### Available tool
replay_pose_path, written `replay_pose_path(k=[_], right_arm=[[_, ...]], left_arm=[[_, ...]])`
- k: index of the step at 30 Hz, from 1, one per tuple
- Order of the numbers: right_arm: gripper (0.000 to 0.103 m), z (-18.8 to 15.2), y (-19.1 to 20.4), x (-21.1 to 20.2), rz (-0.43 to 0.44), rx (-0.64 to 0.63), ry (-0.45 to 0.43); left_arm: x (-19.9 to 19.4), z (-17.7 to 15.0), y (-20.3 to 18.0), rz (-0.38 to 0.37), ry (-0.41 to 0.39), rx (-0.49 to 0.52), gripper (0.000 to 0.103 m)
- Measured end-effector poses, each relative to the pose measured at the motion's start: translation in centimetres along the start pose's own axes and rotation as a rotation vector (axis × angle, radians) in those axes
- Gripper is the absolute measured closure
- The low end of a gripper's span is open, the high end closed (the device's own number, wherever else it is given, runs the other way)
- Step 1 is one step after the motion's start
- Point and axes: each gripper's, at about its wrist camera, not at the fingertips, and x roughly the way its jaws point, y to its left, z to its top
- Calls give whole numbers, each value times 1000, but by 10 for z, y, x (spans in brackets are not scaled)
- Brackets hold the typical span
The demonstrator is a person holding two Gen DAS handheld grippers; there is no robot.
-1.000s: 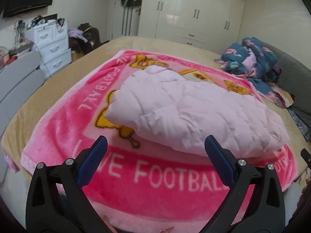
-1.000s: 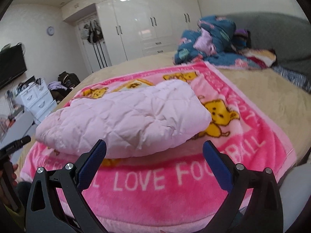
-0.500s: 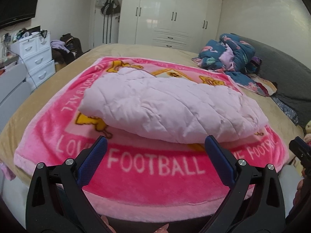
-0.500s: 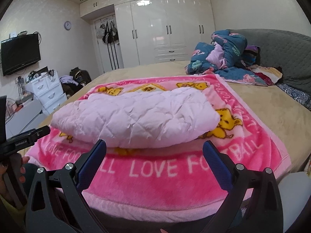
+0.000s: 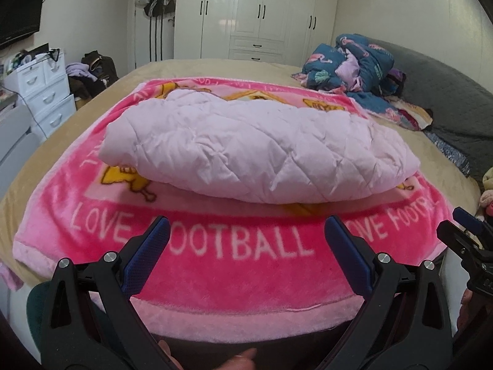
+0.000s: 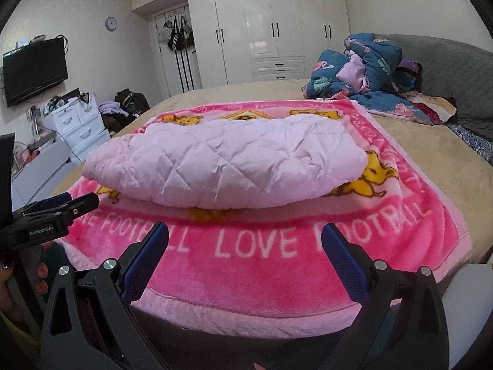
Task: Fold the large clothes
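Nearest: left gripper point(image 5: 246, 237), black frame w/ blue-padded fingers point(image 5: 144, 256), jaws spread wide, nothing between them, held off the near edge of the bed. Right gripper point(image 6: 245, 240), same build, blue pads point(image 6: 345, 259) also wide apart & empty. Each shows in the other's view: right one at the far right edge of the left cam, left one at the left edge of the right cam.

Just beyond the fingertips: bright pink fleece blanket w/ white "LOVE FOOTBALL" lettering and yellow cartoon figures point(image 5: 234, 265), spread flat on the bed, pale pink hem hanging over the near edge. Neither gripper touches it.

On the blanket, roughly mid-way back: pale pink quilted padded garment point(image 5: 255, 148), folded into a thick, puffy bundle, long side across the view, rounded fold facing the cams. It lies clear of both grippers; also seen in right cam point(image 6: 228, 163).

Under the blanket: tan bed cover point(image 6: 425, 141). Far right on it: heap of dark blue floral bedding point(image 5: 354, 61) against a grey quilted headboard point(image 6: 446, 71).

Left side of room: white plastic drawer unit point(image 6: 80, 123), black wall-mounted TV point(image 6: 34, 71). Back wall: glossy white wardrobe w/ black handles point(image 6: 277, 30), bags hanging beside it, small round wall clock point(image 6: 111, 23).
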Motion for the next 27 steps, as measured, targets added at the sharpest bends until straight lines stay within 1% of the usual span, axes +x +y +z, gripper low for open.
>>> replay_pose_path(k=[13,27], right_arm=[[4,-2,5,8,11,-9,23],[4,-2,6,9,10,-14,18]], left_arm=[[6,-2,4,4,20,4,9],[6,-4,7,11,21,0,9]])
